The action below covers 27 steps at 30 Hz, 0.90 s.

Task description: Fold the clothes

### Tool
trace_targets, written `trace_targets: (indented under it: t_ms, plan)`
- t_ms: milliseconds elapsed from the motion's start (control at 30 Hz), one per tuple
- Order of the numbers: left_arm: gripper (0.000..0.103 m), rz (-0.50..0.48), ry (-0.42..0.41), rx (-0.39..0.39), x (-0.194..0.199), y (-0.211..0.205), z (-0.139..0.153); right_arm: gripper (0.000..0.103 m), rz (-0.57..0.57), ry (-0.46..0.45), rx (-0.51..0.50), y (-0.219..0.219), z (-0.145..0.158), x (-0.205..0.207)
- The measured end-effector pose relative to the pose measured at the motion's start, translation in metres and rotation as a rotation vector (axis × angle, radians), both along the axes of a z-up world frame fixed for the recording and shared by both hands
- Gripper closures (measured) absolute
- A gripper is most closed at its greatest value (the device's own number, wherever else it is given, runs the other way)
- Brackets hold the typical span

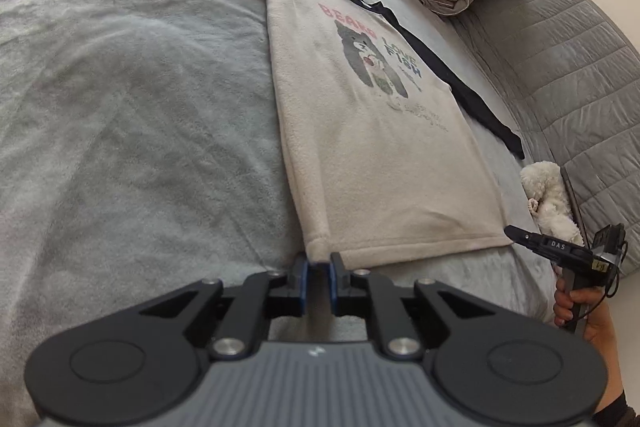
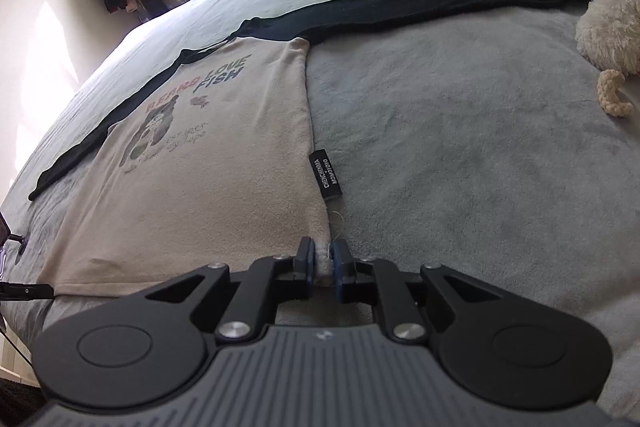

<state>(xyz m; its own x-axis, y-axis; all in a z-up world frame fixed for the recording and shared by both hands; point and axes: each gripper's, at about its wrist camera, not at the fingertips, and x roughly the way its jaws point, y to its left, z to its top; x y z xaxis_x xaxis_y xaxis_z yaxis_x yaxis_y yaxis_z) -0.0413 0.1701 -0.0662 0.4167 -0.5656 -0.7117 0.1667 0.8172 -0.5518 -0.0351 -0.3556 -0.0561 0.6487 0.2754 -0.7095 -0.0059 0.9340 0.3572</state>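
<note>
Shirt lying flat on bed.
Left claw and right claw are each pinching a hem corner.

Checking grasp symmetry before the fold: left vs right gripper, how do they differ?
The left gripper sits at the bottom-left corner of the cream fleece bear-print shirt, whereas the right gripper pinches the bottom-right corner, near the black side label. Both have jaws closed on the hem, low over the grey bedspread.
</note>
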Motion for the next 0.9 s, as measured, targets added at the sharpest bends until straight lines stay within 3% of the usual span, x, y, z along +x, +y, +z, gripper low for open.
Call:
trace_targets:
  t_ms: [33, 67, 100, 133, 167, 333, 467, 567, 700, 833, 900]
  plan:
    - [0.089, 0.003, -0.006, 0.005, 0.0, 0.001, 0.002, 0.082, -0.015, -0.011, -0.004, 0.0, 0.002, -0.001]
    - [0.086, 0.012, -0.014, 0.009, 0.0, 0.003, 0.005, 0.073, -0.029, -0.022, -0.008, 0.0, 0.005, -0.002]
    - [0.077, 0.031, -0.037, 0.019, 0.0, 0.004, 0.009, 0.058, -0.044, -0.033, -0.011, -0.001, 0.007, -0.003]
    - [0.064, 0.056, -0.068, 0.033, 0.0, 0.004, 0.013, 0.052, -0.058, -0.045, -0.015, -0.001, 0.01, -0.004]
    - [0.058, 0.078, -0.106, 0.06, 0.0, 0.002, 0.019, 0.046, -0.071, -0.058, -0.023, 0.0, 0.012, -0.005]
    - [0.039, 0.103, -0.345, 0.277, -0.002, -0.035, 0.044, 0.04, -0.069, -0.197, -0.177, 0.034, 0.025, 0.0]
    - [0.023, 0.005, -0.467, 0.334, 0.001, -0.079, 0.044, 0.026, 0.013, -0.293, -0.273, 0.07, 0.029, 0.005]
    - [0.013, -0.069, -0.557, 0.377, 0.004, -0.112, 0.044, 0.018, 0.068, -0.311, -0.316, 0.094, 0.024, 0.015]
    - [0.009, -0.1, -0.563, 0.454, 0.012, -0.138, 0.031, 0.006, 0.104, -0.304, -0.354, 0.116, 0.011, 0.03]
    - [0.004, -0.103, -0.458, 0.481, 0.024, -0.139, 0.003, 0.0, 0.1, -0.196, -0.371, 0.122, -0.013, 0.049]
    - [0.001, -0.098, -0.488, 0.461, 0.018, -0.133, -0.006, 0.0, 0.104, -0.201, -0.375, 0.121, -0.018, 0.048]
